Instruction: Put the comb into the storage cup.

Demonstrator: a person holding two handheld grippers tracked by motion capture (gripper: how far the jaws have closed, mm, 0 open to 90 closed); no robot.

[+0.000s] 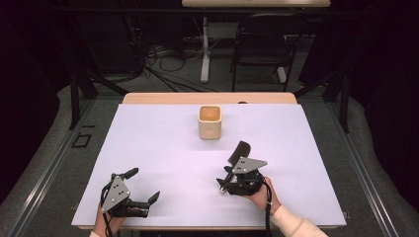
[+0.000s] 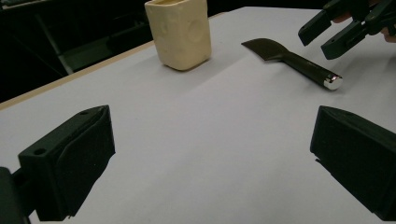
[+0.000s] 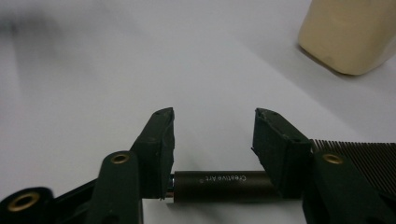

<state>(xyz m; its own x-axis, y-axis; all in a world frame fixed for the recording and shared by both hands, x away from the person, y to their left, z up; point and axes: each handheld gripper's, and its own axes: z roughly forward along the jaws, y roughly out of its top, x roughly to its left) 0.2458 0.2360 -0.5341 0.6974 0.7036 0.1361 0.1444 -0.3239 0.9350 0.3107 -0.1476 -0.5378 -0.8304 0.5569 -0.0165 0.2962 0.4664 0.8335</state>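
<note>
A black flat brush (image 1: pixel 240 149) with a dark handle and a silver end cap lies on the white table right of centre. In the right gripper view its handle (image 3: pixel 219 179), printed "Creative Art", lies crosswise low between the jaws of my right gripper (image 3: pixel 214 135), its bristles off to the right. The jaws stand partly apart and I see no pad pressing on it. The high view shows this gripper (image 1: pixel 225 177) at the brush's near end. My left gripper (image 1: pixel 145 184) rests near the front left, jaws wide open and empty (image 2: pixel 210 163). A cream cup (image 1: pixel 209 122) stands upright beyond the brush.
The white sheet (image 1: pixel 148 138) covers the table, with a wooden edge along the far side. From the left gripper view the cup (image 2: pixel 180 32), the brush (image 2: pixel 294 58) and the right gripper (image 2: pixel 327 35) lie ahead. Chairs, cables and desk legs stand beyond the table.
</note>
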